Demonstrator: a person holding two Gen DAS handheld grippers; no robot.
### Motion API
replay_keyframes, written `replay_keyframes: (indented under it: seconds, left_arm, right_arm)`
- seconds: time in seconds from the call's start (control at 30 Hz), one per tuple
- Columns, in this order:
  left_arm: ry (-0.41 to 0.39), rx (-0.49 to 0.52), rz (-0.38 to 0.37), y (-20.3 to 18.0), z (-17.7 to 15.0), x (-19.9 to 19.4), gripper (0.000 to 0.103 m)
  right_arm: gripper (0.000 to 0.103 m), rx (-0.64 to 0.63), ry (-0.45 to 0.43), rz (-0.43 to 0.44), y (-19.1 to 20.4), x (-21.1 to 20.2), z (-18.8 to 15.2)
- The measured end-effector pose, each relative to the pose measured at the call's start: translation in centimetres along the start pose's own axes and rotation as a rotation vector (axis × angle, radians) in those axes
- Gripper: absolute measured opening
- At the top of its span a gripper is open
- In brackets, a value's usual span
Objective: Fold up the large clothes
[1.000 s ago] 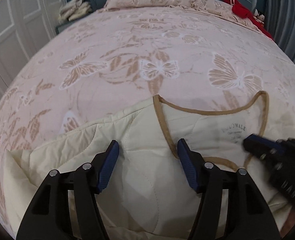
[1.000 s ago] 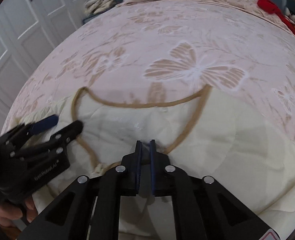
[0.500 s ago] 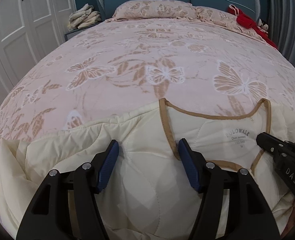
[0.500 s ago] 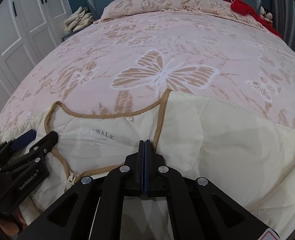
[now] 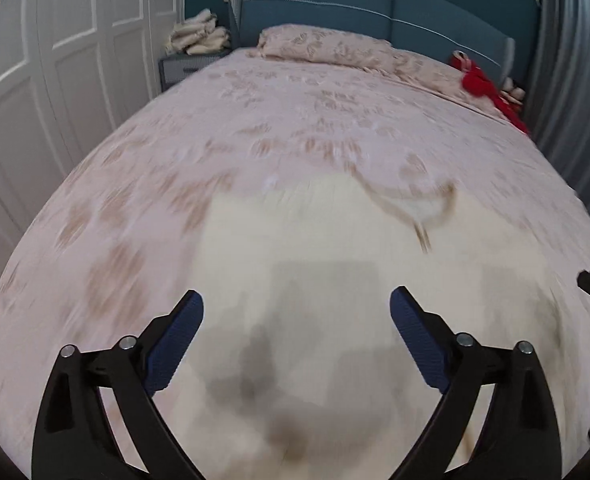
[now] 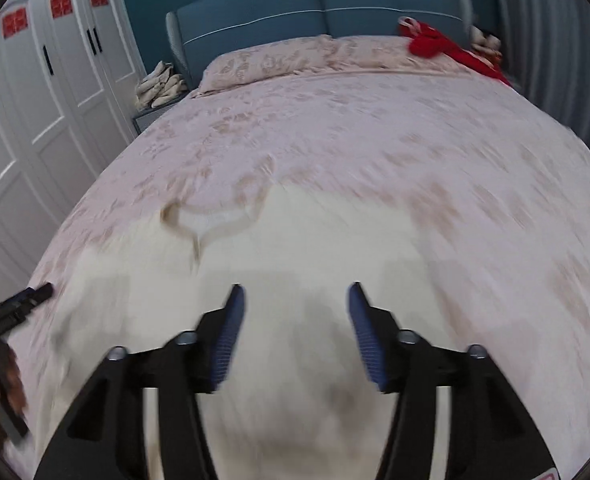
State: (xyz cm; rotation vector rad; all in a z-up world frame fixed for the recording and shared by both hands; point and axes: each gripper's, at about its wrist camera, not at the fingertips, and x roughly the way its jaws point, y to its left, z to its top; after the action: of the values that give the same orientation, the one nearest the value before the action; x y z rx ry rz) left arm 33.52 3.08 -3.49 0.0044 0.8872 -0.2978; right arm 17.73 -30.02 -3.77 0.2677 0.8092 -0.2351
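A cream quilted jacket (image 5: 315, 264) with a tan-trimmed collar (image 5: 415, 208) lies spread flat on the near end of the pink butterfly bedspread (image 5: 295, 120). It also shows in the right wrist view (image 6: 335, 248), with its collar (image 6: 211, 216) at upper left. My left gripper (image 5: 297, 320) is open and empty above the jacket's lower part. My right gripper (image 6: 295, 312) is open and empty above the jacket. Both views are motion-blurred.
White wardrobe doors (image 5: 55, 60) line the left side. A nightstand with folded cloths (image 5: 199, 36) stands by the blue headboard (image 5: 375, 12). A pillow (image 5: 323, 44) and a red item (image 5: 483, 84) lie at the bed's far end. Grey curtains (image 5: 567, 60) hang at right.
My right gripper has opened and let go of the jacket near the collar. Both grippers have pulled back and up from the jacket, which now lies flat.
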Motion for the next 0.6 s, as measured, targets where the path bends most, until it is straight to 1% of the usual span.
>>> replay_keyframes:
  seconds: [0.03,0.07,0.1,0.13,0.17,0.2,0.23,0.3,0.37,0.4,0.43,0.5,0.57,0.6]
  left_arm:
    - [0.016,-0.009,-0.001,1.1,-1.6,-1.6,0.094]
    - [0.035,-0.024,-0.006,2.4,-3.4,-3.2,0.094]
    - [0.058,-0.042,-0.006,3.6,-5.2,-4.6,0.095]
    - [0.095,-0.08,0.009,5.4,-7.8,-6.3,0.096]
    - [0.12,-0.116,0.006,6.6,-9.5,-7.0,0.096]
    - [0.149,-0.186,-0.015,7.9,-11.4,-7.8,0.096]
    - [0.167,-0.243,-0.032,9.0,-12.7,-8.2,0.096]
    - [0.218,-0.383,-0.064,10.8,-16.2,-8.5,0.096]
    - [0.231,-0.433,-0.069,11.0,-18.1,-8.7,0.096]
    - [0.225,-0.44,-0.088,10.7,-18.8,-8.7,0.096]
    - [0.217,-0.439,-0.091,10.4,-19.0,-8.7,0.096]
    - [0.213,-0.437,-0.108,9.7,-19.3,-8.2,0.096]
    - [0.235,-0.453,-0.136,8.9,-19.6,-7.4,0.095]
    - [0.24,-0.451,-0.138,8.8,-19.8,-7.4,0.09]
  right_arm:
    - [0.063,0.009,0.013,-0.013,-1.5,-1.9,-1.6]
    - [0.068,0.024,0.035,-0.03,-3.6,-4.5,-4.3]
    - [0.072,0.032,0.053,-0.039,-5.0,-6.3,-6.2]
    - [0.073,0.046,0.091,-0.063,-6.8,-8.6,-9.3]
    - [0.075,0.057,0.122,-0.074,-7.9,-9.7,-11.2]
    - [0.075,0.069,0.152,-0.077,-8.9,-10.6,-12.9]
    - [0.075,0.102,0.186,-0.076,-10.1,-11.6,-15.4]
    - [0.075,0.158,0.22,-0.083,-11.3,-12.4,-18.0]
    - [0.075,0.202,0.238,-0.077,-12.0,-12.3,-19.9]
    - [0.075,0.219,0.242,-0.086,-12.2,-12.0,-20.5]
    - [0.075,0.233,0.246,-0.075,-12.2,-11.7,-20.8]
    - [0.075,0.303,0.258,-0.025,-12.4,-10.5,-21.3]
    - [0.076,0.37,0.261,0.019,-12.5,-9.7,-21.4]
    - [0.076,0.405,0.256,0.027,-12.5,-9.4,-21.4]
